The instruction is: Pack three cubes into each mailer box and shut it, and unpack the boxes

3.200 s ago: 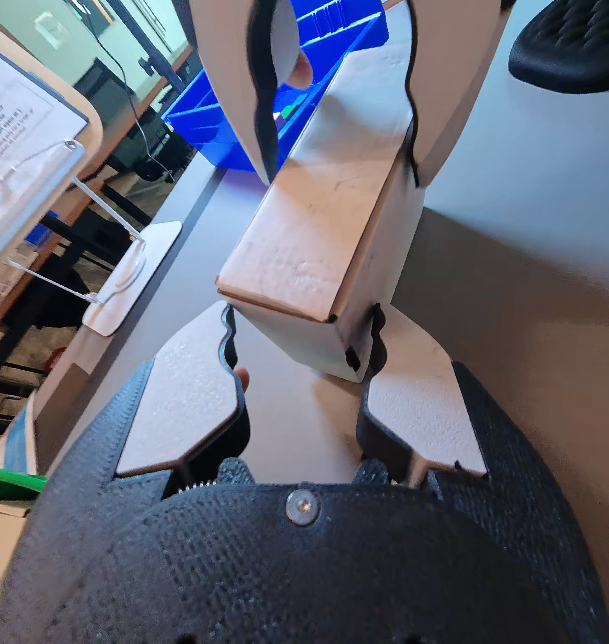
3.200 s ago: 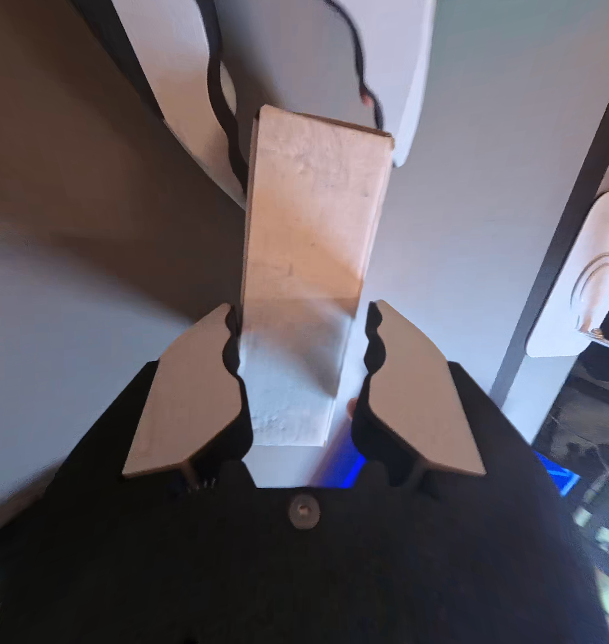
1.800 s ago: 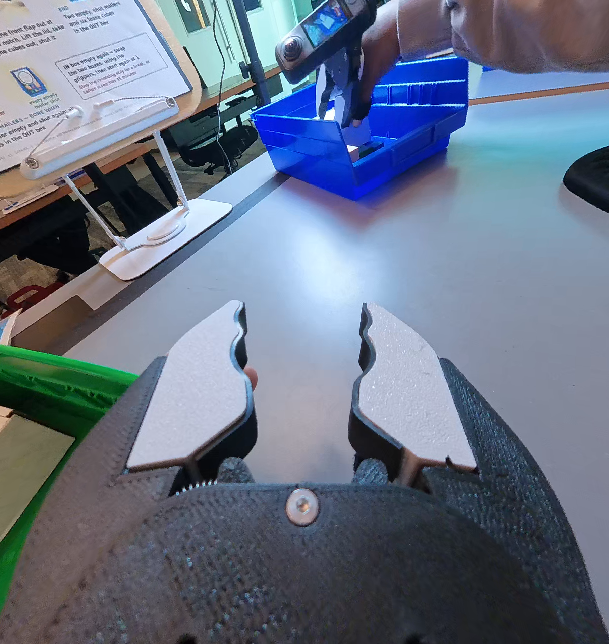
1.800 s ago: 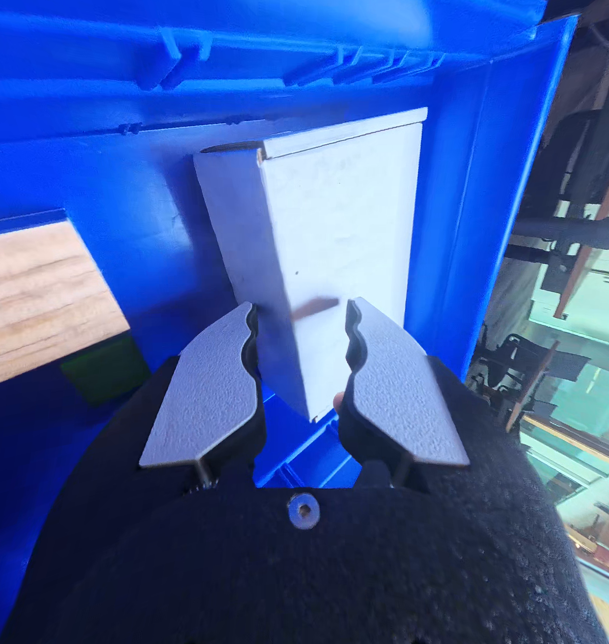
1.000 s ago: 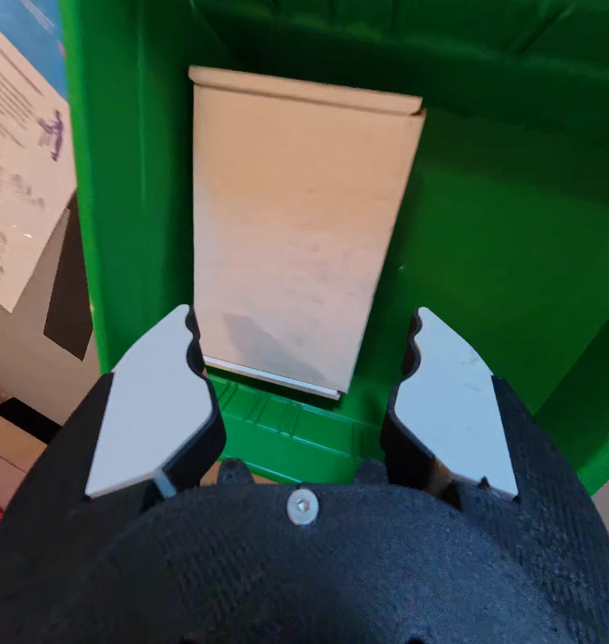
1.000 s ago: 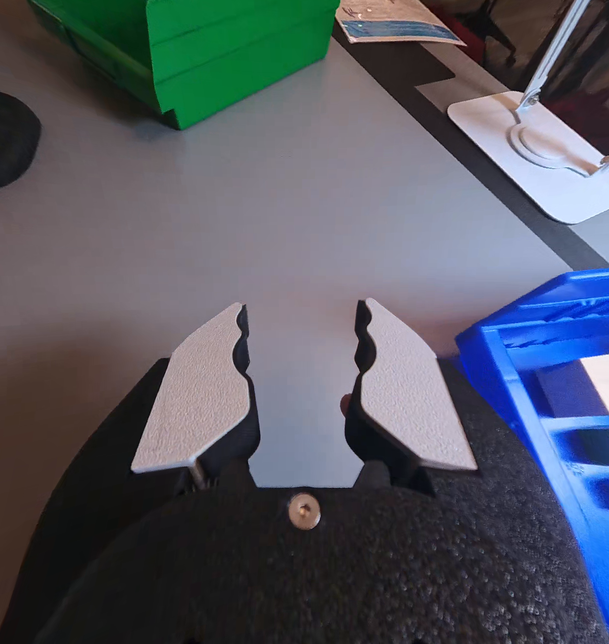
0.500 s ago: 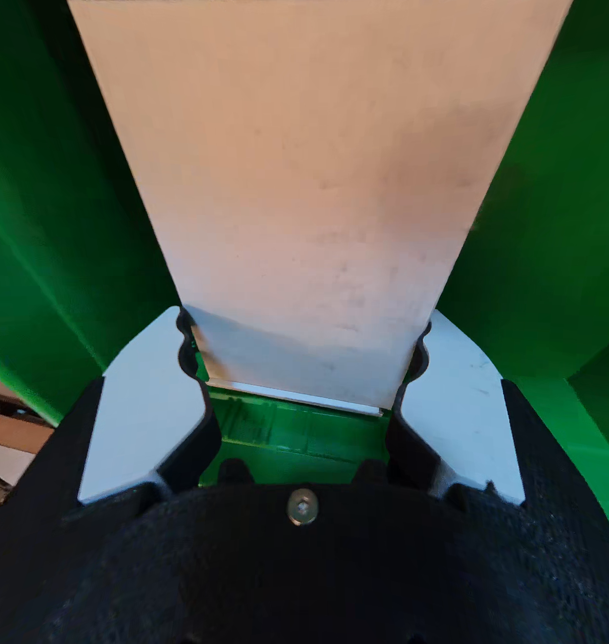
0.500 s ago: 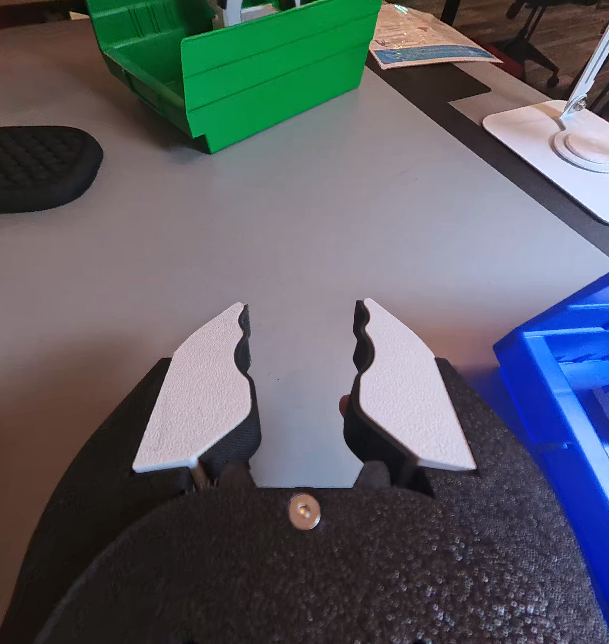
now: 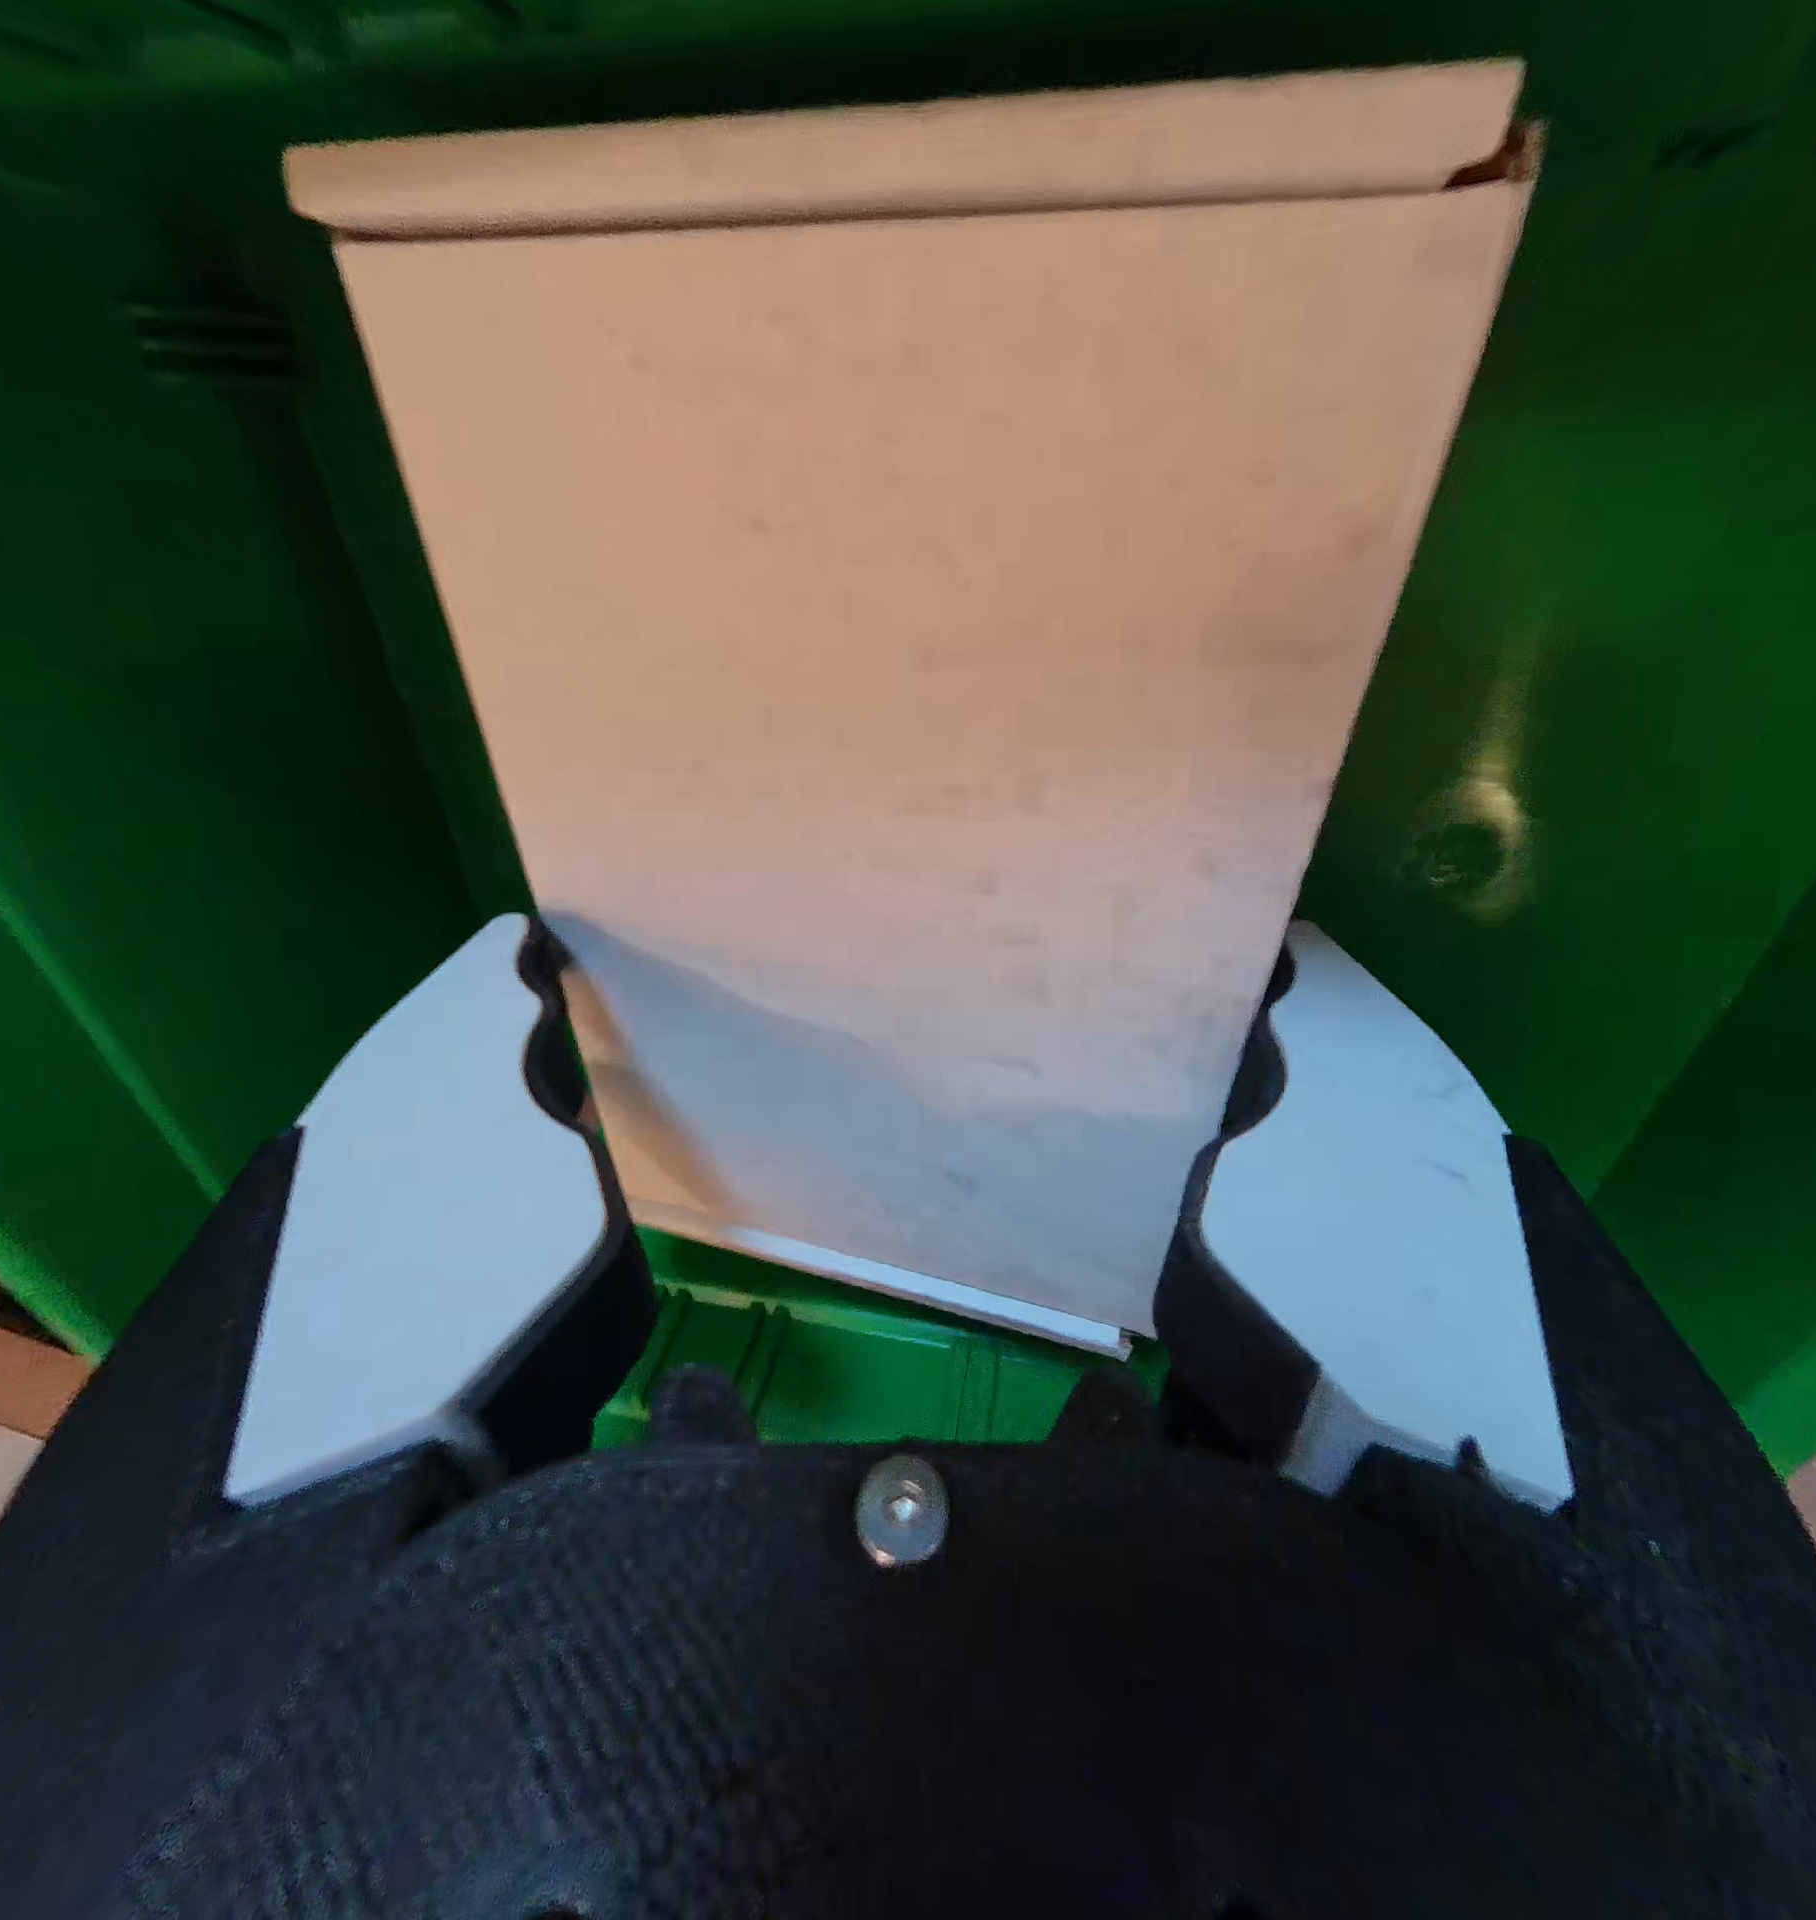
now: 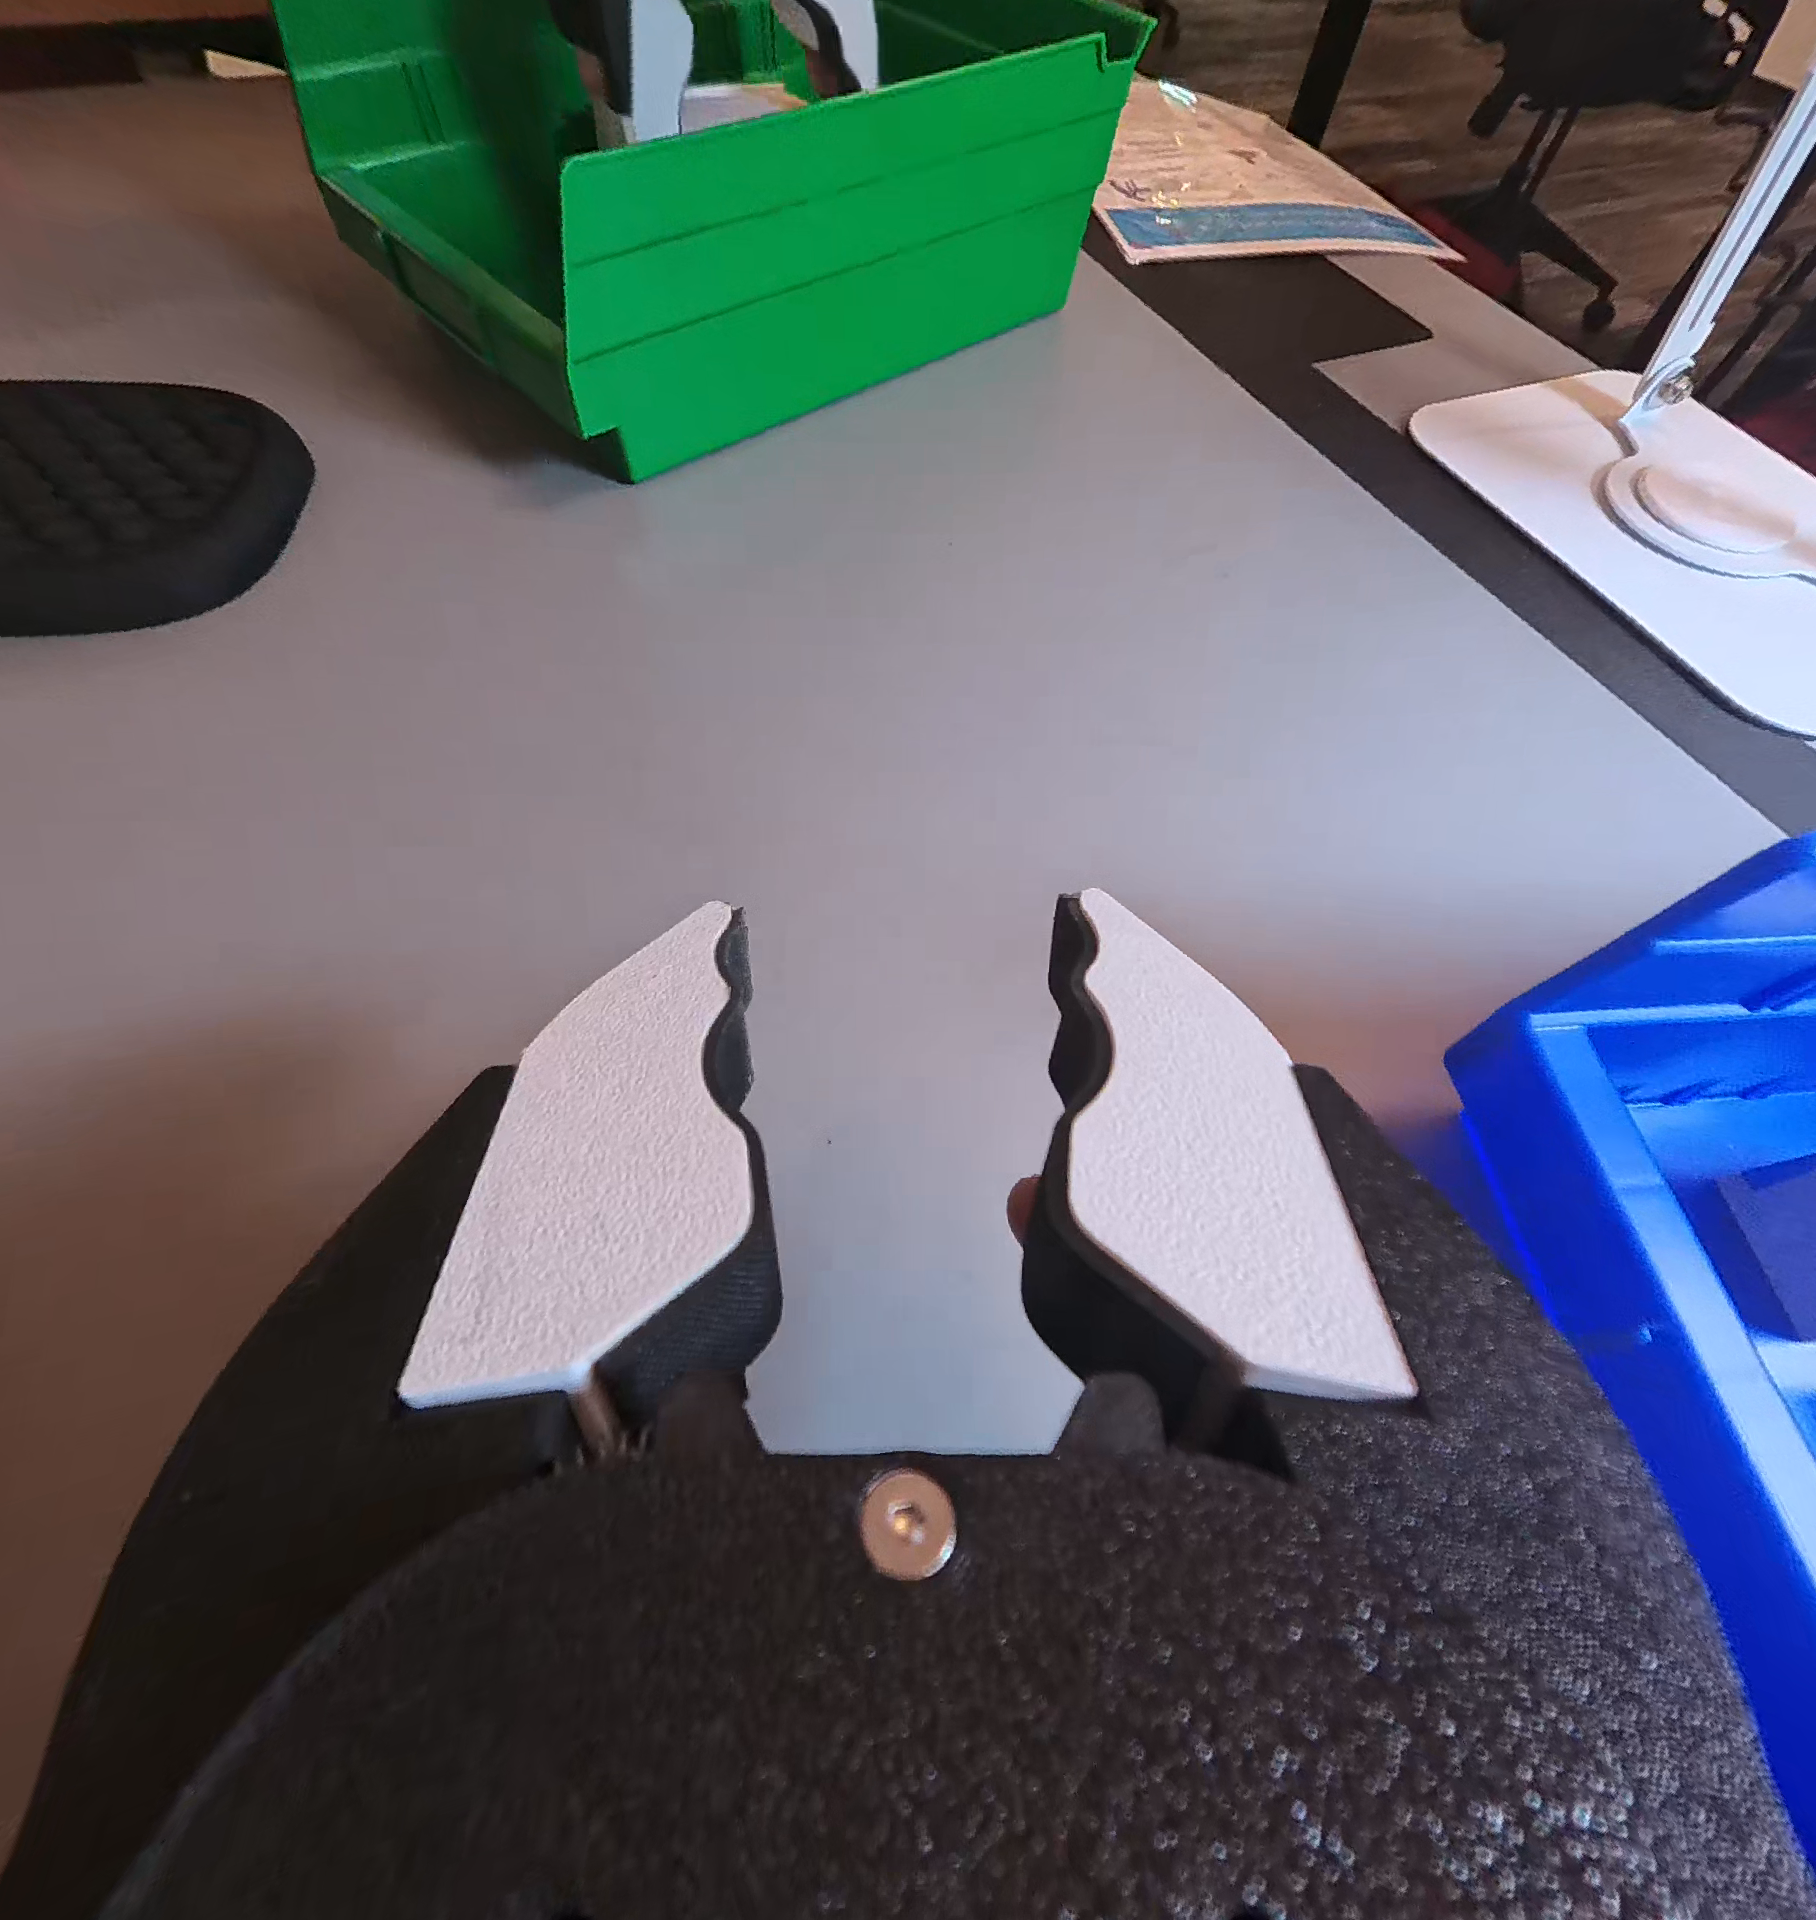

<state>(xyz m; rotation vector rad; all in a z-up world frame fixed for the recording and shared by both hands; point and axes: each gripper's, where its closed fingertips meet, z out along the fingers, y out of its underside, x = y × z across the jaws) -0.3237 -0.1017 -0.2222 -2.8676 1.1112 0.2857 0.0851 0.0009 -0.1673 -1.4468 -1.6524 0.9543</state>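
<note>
In the left wrist view, the left tongs reach down into a green bin, their white fingers set on either side of the near end of a closed mailer box. Both inner edges touch the box's sides, so the tongs are clamped on it. The box is plain pale cardboard, long and flat, lid shut with the flap seam showing along its far end; it sits slightly skewed between the fingers, its near right corner lower than the left. Green walls surround it on all sides and the ribbed bin floor shows just under its near edge. In the right wrist view, the right tongs hover over the bare grey desk with the jaws parted and nothing between them, aimed toward the green bin at the far side. The left tongs show farther off, dipping into that bin, with a sliver of the box between them. A blue bin stands just right of the right tongs, a black pad lies at the left, a white stand base and a sheet of paper at the far right.
</note>
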